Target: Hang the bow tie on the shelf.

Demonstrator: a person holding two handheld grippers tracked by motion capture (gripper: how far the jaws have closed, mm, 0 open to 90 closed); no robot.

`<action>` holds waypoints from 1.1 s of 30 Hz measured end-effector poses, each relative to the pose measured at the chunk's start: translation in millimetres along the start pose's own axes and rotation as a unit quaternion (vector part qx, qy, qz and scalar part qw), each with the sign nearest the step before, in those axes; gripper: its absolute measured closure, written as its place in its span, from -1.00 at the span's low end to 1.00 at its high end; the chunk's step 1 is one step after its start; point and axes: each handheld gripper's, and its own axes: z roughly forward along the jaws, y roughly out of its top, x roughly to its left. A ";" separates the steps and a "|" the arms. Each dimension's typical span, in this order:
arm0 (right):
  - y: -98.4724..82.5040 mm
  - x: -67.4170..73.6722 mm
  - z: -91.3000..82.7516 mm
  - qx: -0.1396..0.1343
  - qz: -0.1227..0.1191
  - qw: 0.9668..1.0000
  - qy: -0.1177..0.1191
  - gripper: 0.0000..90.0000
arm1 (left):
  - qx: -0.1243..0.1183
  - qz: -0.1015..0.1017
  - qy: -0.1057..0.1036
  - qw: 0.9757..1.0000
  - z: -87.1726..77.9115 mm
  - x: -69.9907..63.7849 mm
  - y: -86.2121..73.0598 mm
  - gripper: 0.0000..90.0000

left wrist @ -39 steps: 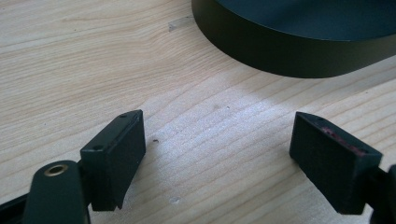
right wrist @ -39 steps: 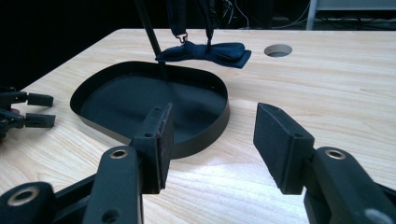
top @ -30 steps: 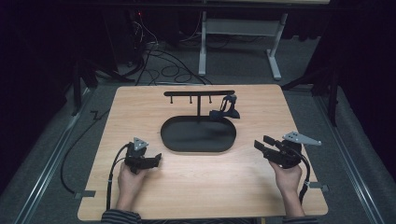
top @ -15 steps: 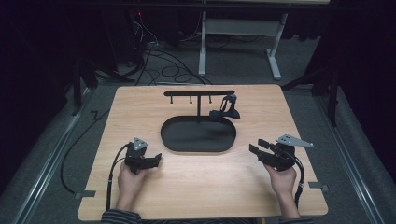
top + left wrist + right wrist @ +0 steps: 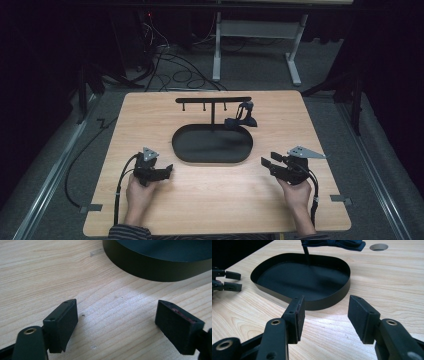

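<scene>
My left gripper [image 5: 164,171] rests on the counter [image 5: 210,200], jaws wide and empty. The tray [image 5: 212,145] sits mid-counter. My right gripper [image 5: 269,164] faces it, jaws wide and empty — approach step, I judge; next, reach the rim.

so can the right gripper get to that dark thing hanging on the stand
Probably yes. The right gripper is open and empty, and bare table lies between it and the dark thing hanging beside the tray.
</scene>
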 end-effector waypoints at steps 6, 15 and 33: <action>-2.3 3.7 6.8 0.009 -0.008 1.000 -0.001 0.09 | 0.001 0.001 0.000 1.000 -0.1 0.1 0.0 -0.58; -4.6 6.7 13.8 0.016 -0.010 1.000 0.000 0.09 | 0.001 0.001 0.000 1.000 -0.1 0.1 0.0 -0.58; -11.3 11.9 30.7 0.035 -0.019 0.999 -0.001 0.09 | 0.001 0.001 0.000 1.000 -0.1 0.1 0.0 -0.58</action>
